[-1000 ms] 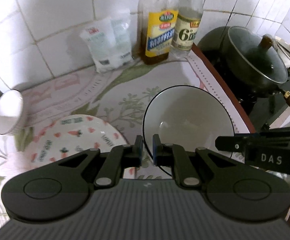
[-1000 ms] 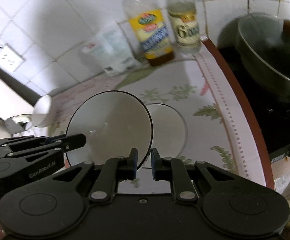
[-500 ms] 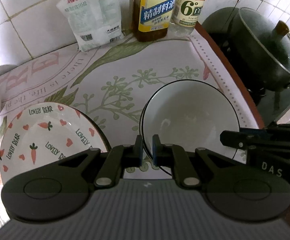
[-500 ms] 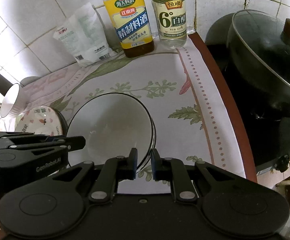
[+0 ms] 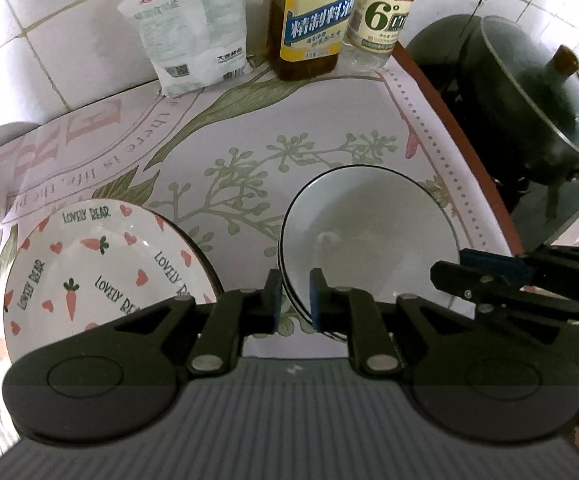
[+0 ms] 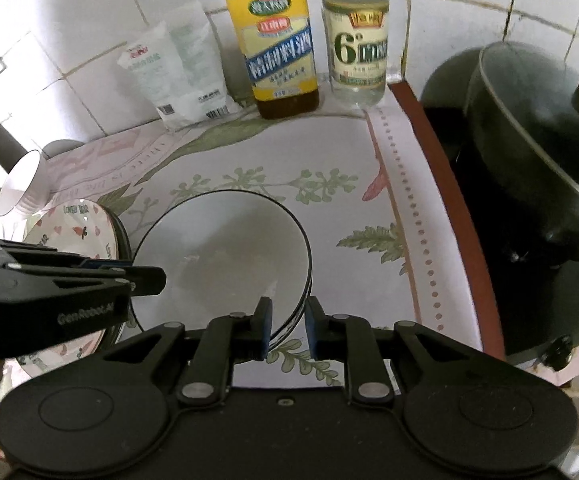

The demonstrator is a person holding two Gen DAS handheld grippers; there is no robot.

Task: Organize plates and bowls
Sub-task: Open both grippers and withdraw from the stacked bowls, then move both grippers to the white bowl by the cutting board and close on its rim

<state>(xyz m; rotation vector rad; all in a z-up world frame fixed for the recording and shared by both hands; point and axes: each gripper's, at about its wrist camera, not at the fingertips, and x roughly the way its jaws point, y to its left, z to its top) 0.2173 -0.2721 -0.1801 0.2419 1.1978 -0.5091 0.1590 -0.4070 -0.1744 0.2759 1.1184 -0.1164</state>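
A white bowl with a dark rim sits level on the floral mat, nested on another bowl whose rim edges show under it. My left gripper straddles its left rim. Its jaws are opening, and a thin gap shows on either side of the rim. My right gripper straddles the near right rim. Its jaws are opening too, and the pads stand off the edge. A carrot-and-heart plate rests to the left on a darker plate.
Against the tiled wall stand a yellow-labelled bottle, a clear vinegar bottle and a white bag. A lidded dark pot sits on the stove past the mat's right edge. A white cup lies at far left.
The bowl has come down and tipped level onto the bowl on the mat. Both pairs of jaws have parted slightly from its rim.
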